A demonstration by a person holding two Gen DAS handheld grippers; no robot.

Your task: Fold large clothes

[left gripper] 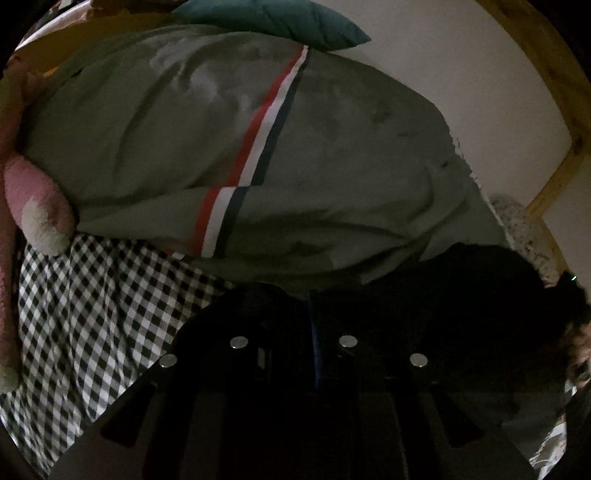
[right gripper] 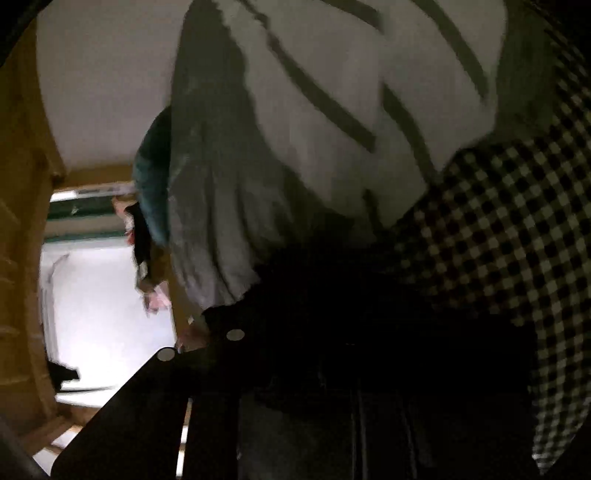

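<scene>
A large grey garment (left gripper: 332,155) with a red, white and navy stripe (left gripper: 255,140) lies folded over on a black-and-white checked sheet (left gripper: 85,314). My left gripper (left gripper: 312,295) is at the garment's near edge. Its dark fingers stand close together and are shut, with the grey cloth running in between them. In the blurred right wrist view the same garment (right gripper: 221,221) spreads ahead over the checked sheet (right gripper: 498,240). My right gripper (right gripper: 295,291) sits at the cloth's edge. Its fingertips are lost in shadow, so how the jaws stand is hidden.
A pink plush toy (left gripper: 33,195) lies at the left edge of the garment. A teal cushion (left gripper: 280,18) is behind it. A wooden bed frame (left gripper: 565,122) and a white wall border the far side. A dark shape (left gripper: 498,295) sits to the right of my left gripper.
</scene>
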